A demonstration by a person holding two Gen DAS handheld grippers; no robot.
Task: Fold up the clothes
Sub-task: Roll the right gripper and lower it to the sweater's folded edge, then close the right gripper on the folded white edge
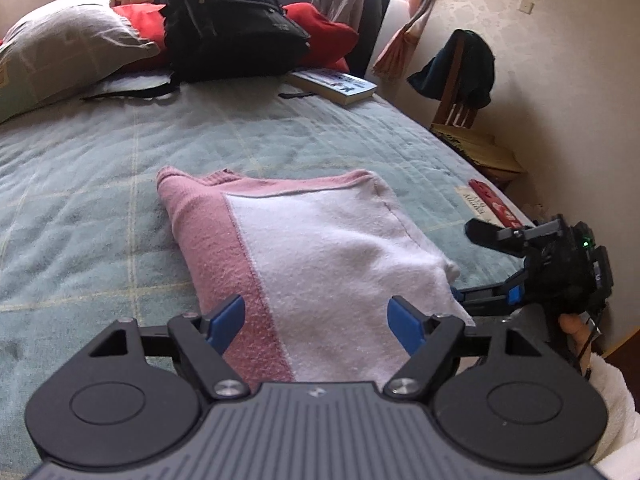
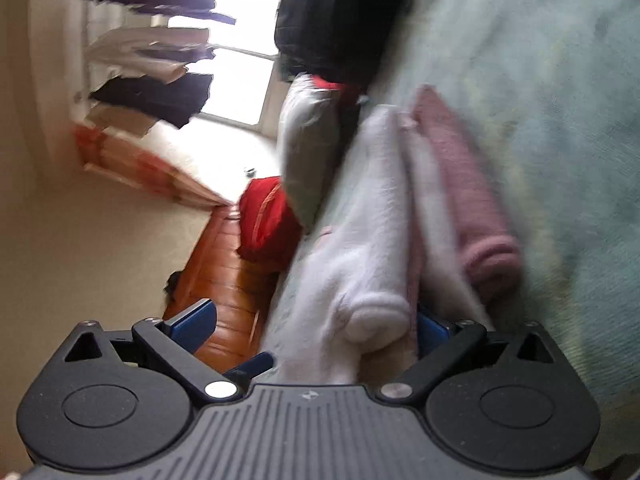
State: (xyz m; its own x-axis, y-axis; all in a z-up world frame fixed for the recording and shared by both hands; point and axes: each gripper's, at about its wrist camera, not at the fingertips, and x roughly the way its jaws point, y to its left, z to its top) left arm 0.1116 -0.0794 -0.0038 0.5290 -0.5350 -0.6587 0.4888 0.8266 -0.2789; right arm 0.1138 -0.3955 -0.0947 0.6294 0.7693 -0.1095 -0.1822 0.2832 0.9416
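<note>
The pink and white garment point(image 1: 320, 248) lies folded into a compact rectangle on the teal bedspread point(image 1: 100, 184), directly ahead of the left gripper point(image 1: 318, 322), whose 2 blue pads point(image 1: 406, 326) stand wide apart over its near edge, holding nothing. The right gripper point(image 1: 480, 260), at the garment's right corner, is turned on its side, probably to reach in under the stacked layers. Its own view shows what the left view cannot: the fold edge-on, with white and pink layers point(image 2: 400, 216) rolled between spread fingers, 1 pad point(image 2: 430, 334) tucked against the cloth. Motion blur leaves it unclear whether the right gripper is pinching anything. Beyond the garment sit a backpack point(image 1: 232, 20) and a book point(image 1: 332, 84).
</note>
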